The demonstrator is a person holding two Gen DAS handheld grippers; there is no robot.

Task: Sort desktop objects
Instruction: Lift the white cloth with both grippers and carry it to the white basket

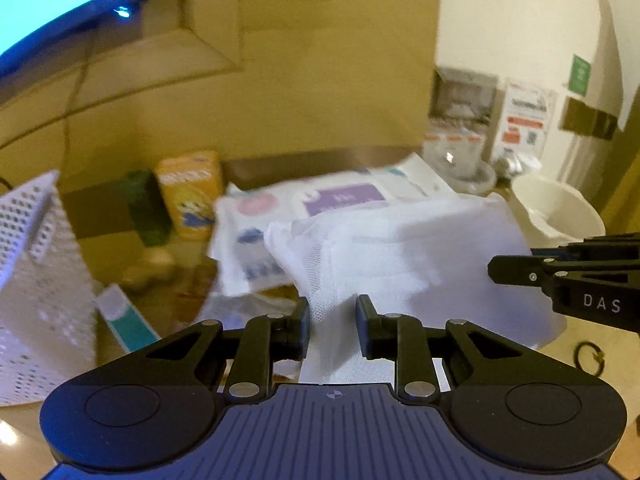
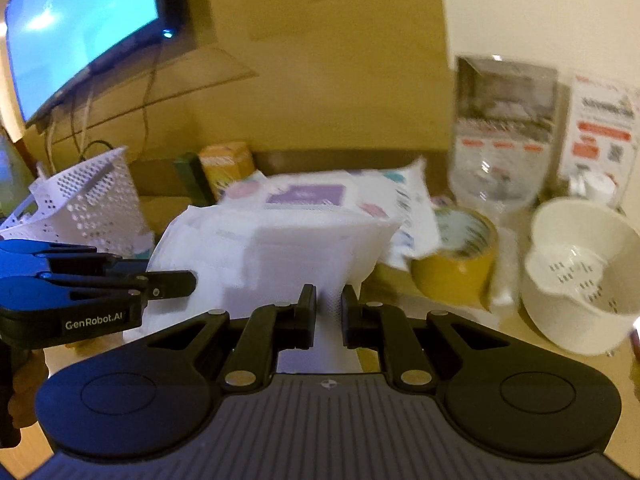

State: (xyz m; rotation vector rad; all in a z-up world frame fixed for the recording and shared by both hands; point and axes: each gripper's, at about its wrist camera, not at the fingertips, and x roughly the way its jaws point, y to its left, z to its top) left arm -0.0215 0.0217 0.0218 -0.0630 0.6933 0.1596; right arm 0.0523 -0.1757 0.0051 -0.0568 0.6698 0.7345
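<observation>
A lit blue screen [image 2: 80,28] hangs on the wood-panelled wall [image 1: 320,60] above the back left corner of the desk [image 2: 508,322], with a small blue light [image 2: 168,34] at its lower corner. Dark cables [image 2: 150,92] trail from under it down the panelling towards the desk's back edge. At the back right corner stand two leaflet holders, side by side: one with a grey picture [image 2: 506,120], one with orange bands and a square code [image 2: 600,128]. Beyond them, a green sign [image 1: 579,74] is on the white wall [image 1: 520,12].
</observation>
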